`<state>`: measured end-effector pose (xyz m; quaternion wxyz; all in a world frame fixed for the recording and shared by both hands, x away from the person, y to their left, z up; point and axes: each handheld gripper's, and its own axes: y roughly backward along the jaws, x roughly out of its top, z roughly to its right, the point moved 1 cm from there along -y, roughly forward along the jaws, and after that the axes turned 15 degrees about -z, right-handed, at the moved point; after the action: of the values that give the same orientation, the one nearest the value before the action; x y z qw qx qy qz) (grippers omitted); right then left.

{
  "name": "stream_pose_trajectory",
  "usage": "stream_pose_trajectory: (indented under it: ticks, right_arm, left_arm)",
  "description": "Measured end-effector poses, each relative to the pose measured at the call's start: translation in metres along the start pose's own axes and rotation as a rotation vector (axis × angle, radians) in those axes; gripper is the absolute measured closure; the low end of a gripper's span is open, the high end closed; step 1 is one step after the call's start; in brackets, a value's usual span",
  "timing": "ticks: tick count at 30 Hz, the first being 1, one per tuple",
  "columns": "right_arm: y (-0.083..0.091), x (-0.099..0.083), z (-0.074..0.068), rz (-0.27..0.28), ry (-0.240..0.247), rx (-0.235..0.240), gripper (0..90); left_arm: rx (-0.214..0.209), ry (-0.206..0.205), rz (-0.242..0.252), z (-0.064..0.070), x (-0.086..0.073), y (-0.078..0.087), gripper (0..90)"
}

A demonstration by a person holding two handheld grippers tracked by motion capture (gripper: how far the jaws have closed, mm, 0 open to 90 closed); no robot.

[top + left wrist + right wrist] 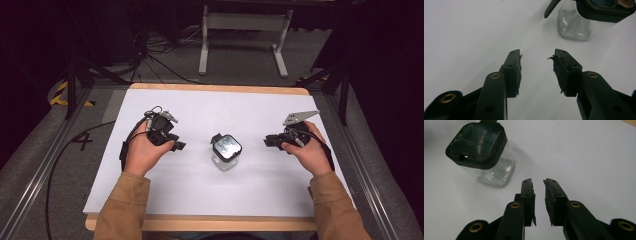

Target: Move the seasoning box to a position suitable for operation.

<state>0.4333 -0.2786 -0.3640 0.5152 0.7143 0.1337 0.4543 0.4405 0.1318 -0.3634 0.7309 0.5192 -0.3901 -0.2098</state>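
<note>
- Your left gripper sits at nine o'clock of the glass jar, jaws wide apart and holding nothing. Its own view shows the jar up at one o'clock, so a straight push forward would likely miss it.
- The jar stands upright at the centre of the white table, black lid on, its latch tab pointing to eleven o'clock. Smooth glass could slip or tip if you squeeze one side alone.
- Your right gripper waits at three o'clock, jaws slightly apart, empty. That narrow gap probably cannot pass over the jar; closing in could shove it.
</note>
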Motion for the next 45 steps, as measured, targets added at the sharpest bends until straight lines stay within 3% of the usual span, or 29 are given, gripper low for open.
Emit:
stream_pose_trajectory:
  ticks: [3, 8, 14, 19, 31, 34, 38, 45]
  right_arm:
    - [-0.002, 0.000, -0.001, -0.004, 0.001, 0.009, 78.8]
    - [-0.005, 0.002, -0.005, -0.015, 0.001, 0.029, 90.0]
    - [-0.013, 0.007, -0.013, -0.009, 0.018, 0.056, 90.0]
    - [-0.023, 0.010, -0.016, 0.011, 0.044, 0.079, 90.0]
    - [-0.066, 0.015, -0.021, 0.025, 0.072, 0.102, 90.0]
    - [-0.071, 0.017, -0.024, 0.026, 0.085, 0.104, 90.0]
    - [-0.077, 0.018, -0.024, 0.022, 0.089, 0.148, 90.0]
    - [-0.076, 0.017, -0.026, -0.014, 0.101, 0.149, 90.0]
  left_arm:
    - [-0.013, -0.013, 0.010, 0.001, 0.001, -0.002, 63.4]
    - [-0.026, -0.025, -0.002, 0.004, 0.001, -0.002, 65.6]
    - [-0.024, -0.031, -0.008, 0.007, 0.001, -0.001, 63.5]
    - [-0.044, -0.020, -0.003, 0.009, 0.001, -0.001, 55.2]
    - [-0.038, -0.022, 0.003, 0.014, 0.005, -0.005, 49.9]
    - [-0.032, -0.022, 0.001, 0.015, 0.005, -0.006, 49.6]
    - [-0.031, -0.023, 0.002, 0.015, 0.005, -0.007, 49.3]
    - [-0.036, -0.019, -0.003, 0.015, 0.005, -0.009, 48.6]
